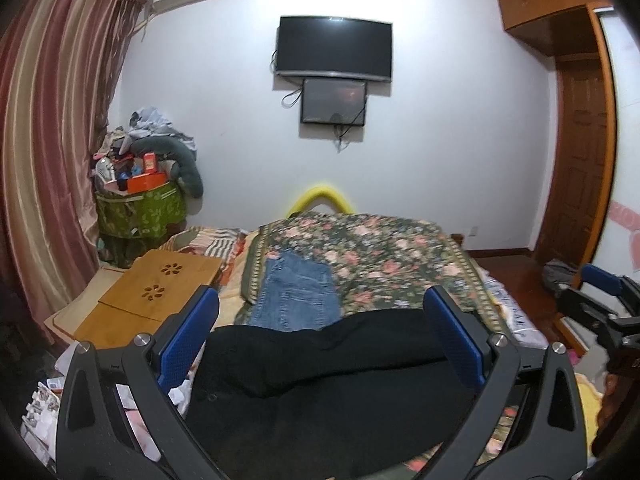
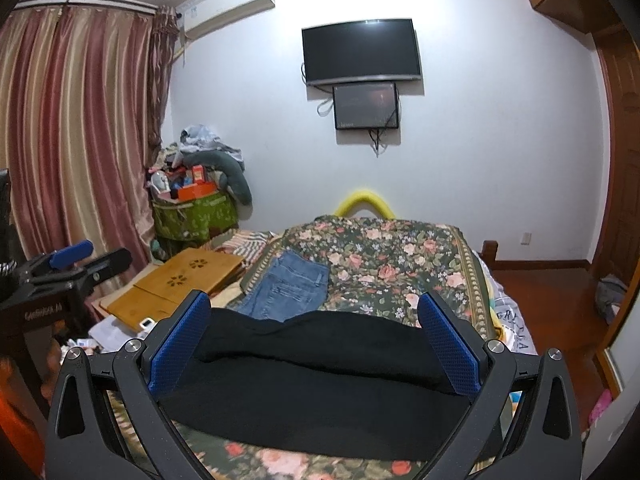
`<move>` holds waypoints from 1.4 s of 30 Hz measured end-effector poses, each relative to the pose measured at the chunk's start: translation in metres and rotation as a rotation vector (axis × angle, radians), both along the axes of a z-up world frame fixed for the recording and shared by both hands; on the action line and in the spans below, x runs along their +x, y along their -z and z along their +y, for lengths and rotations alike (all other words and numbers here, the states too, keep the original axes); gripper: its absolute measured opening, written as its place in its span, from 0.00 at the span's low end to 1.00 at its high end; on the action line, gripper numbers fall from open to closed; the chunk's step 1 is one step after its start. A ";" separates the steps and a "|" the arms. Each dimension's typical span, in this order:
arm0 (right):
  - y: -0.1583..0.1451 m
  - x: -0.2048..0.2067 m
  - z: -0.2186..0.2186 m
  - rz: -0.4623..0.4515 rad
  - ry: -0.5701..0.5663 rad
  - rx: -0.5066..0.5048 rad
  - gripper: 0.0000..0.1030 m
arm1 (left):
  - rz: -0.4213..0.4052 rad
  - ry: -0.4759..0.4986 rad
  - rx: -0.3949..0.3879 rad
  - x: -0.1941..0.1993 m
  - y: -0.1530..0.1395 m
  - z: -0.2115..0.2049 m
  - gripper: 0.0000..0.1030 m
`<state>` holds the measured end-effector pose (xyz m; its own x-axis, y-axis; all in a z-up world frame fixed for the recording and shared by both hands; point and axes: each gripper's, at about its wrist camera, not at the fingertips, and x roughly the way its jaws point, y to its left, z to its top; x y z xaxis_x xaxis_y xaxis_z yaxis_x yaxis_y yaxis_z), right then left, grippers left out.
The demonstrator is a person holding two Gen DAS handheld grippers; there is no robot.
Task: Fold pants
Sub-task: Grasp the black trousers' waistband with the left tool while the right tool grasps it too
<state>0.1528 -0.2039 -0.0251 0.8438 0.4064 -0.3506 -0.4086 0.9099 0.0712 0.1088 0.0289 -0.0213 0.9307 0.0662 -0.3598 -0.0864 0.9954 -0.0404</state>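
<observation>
While both grippers hover spread, the black pants (image 1: 320, 380) lie bunched on the bed (image 1: 380, 256).
Left gripper (image 1: 320, 344) and right gripper (image 2: 316, 344) hold their fingers wide apart, gripping nothing, probably to straddle cloth edges.

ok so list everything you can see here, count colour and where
black pants: 1, black, near end of the bed, spanning both jaws' openings
jeans: 1, blue denim, folded, on the bedspread beyond the black pants
bedspread: 1, dark green with pink flowers, over the bed
lap desk: 1, light wood, left of the jeans
screens: 2, black, on the white wall, smaller under larger
curtain: 1, pink and gold stripes, left
green bin: 1, piled with clutter, by the curtain
air conditioner: 1, white, high on the wall
left gripper: 1, black with blue pads, jaws wide open
right gripper: 1, same, jaws wide open
</observation>
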 end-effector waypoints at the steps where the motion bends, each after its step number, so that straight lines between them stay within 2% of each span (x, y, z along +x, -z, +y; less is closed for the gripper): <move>1: 0.004 0.005 0.000 0.006 0.002 -0.004 1.00 | 0.017 -0.012 0.006 0.015 0.005 0.008 1.00; 7: 0.029 0.063 0.004 0.062 0.015 -0.050 1.00 | 0.133 -0.069 0.048 0.095 0.037 0.059 1.00; 13: 0.062 0.117 0.010 0.122 0.027 -0.144 1.00 | 0.330 -0.106 -0.031 0.175 0.094 0.129 1.00; 16: 0.079 0.145 0.013 0.185 0.007 -0.195 1.00 | 0.411 -0.141 -0.043 0.200 0.126 0.154 0.97; 18: 0.094 0.166 0.016 0.234 -0.015 -0.216 1.00 | 0.488 -0.157 -0.066 0.220 0.152 0.170 0.90; 24: 0.136 0.218 0.020 0.381 -0.074 -0.253 0.98 | 0.656 -0.187 -0.076 0.266 0.219 0.194 0.81; 28: 0.160 0.249 0.032 0.468 -0.116 -0.269 0.95 | 0.750 -0.168 -0.138 0.294 0.259 0.210 0.77; 31: 0.175 0.270 0.042 0.525 -0.151 -0.278 0.93 | 0.816 -0.172 -0.149 0.307 0.280 0.216 0.71; 33: 0.182 0.285 0.045 0.544 -0.162 -0.281 0.90 | 0.843 -0.156 -0.204 0.312 0.291 0.221 0.69; 34: 0.187 0.293 0.046 0.557 -0.164 -0.282 0.85 | 0.846 -0.148 -0.223 0.313 0.293 0.222 0.67; 35: 0.191 0.300 0.047 0.569 -0.164 -0.284 0.81 | 0.846 -0.138 -0.229 0.314 0.295 0.221 0.63; 37: 0.200 0.308 0.051 0.598 -0.174 -0.295 0.79 | 0.839 -0.127 -0.211 0.313 0.294 0.219 0.56; 38: 0.202 0.307 0.052 0.583 -0.183 -0.292 0.79 | 0.836 -0.118 -0.191 0.312 0.292 0.217 0.48; 39: 0.202 0.304 0.054 0.565 -0.193 -0.294 0.79 | 0.830 -0.112 -0.168 0.309 0.290 0.214 0.35; 42: 0.205 0.298 0.056 0.578 -0.233 -0.284 0.76 | 0.824 -0.115 -0.140 0.302 0.283 0.211 0.13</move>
